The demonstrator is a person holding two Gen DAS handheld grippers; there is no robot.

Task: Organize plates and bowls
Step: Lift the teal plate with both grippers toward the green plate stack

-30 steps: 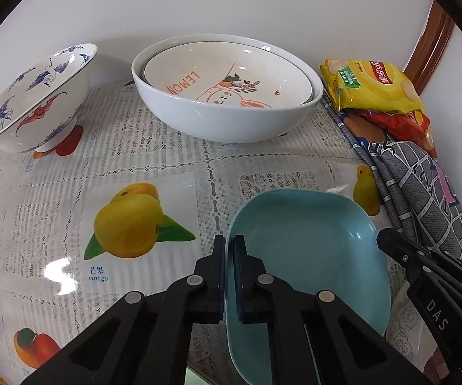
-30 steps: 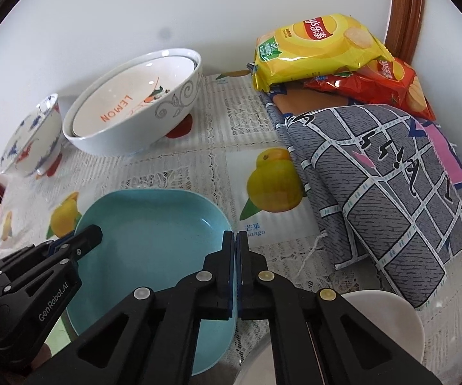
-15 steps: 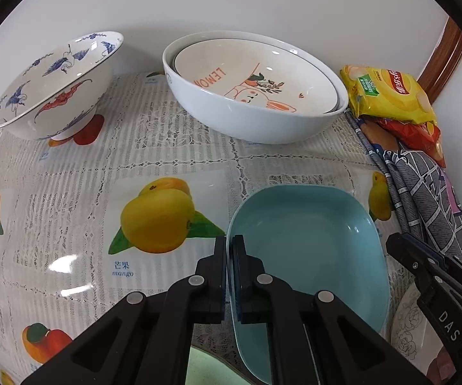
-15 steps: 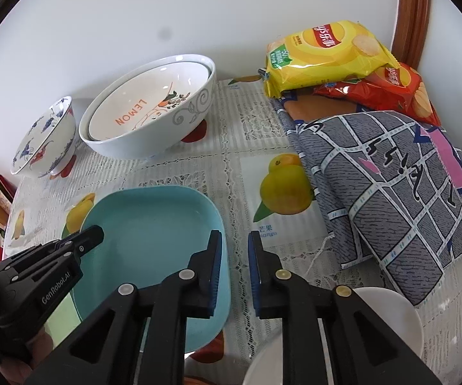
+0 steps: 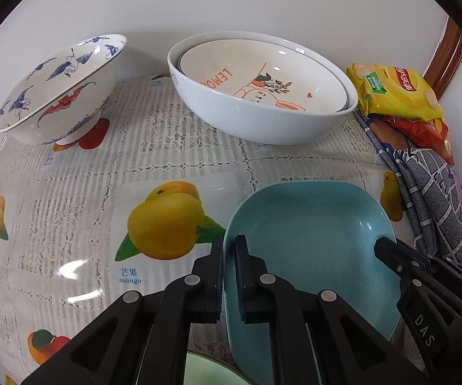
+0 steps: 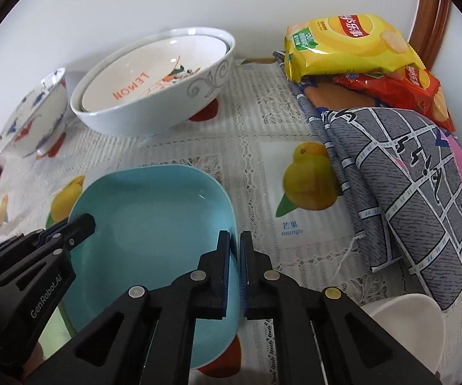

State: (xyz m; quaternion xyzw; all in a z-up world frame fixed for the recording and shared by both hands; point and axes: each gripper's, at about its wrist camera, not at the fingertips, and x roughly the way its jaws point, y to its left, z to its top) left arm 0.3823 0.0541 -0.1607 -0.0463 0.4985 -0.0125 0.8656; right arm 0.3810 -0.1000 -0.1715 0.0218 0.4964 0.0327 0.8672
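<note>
A light-blue square plate (image 5: 314, 250) (image 6: 154, 218) is held just above the fruit-print tablecloth. My left gripper (image 5: 228, 250) is shut on its left rim. My right gripper (image 6: 234, 247) is shut on its right rim. At the back stands a large white bowl (image 5: 263, 122) (image 6: 147, 109) with a smaller "LEMON" bowl (image 5: 263, 73) (image 6: 154, 77) nested in it. A blue-and-red patterned bowl (image 5: 54, 89) (image 6: 29, 118) stands at the back left.
Yellow chip bag (image 5: 394, 93) (image 6: 346, 48) and red bag (image 6: 404, 86) lie at the back right on a folded grey cloth (image 6: 400, 176). A white dish (image 6: 407, 330) sits near right. A pale-green dish edge (image 5: 208, 369) shows below the left gripper.
My right gripper opened half a second ago and has closed again on the plate's right rim. My left gripper stayed shut on the plate, and the left view shifted right and closer.
</note>
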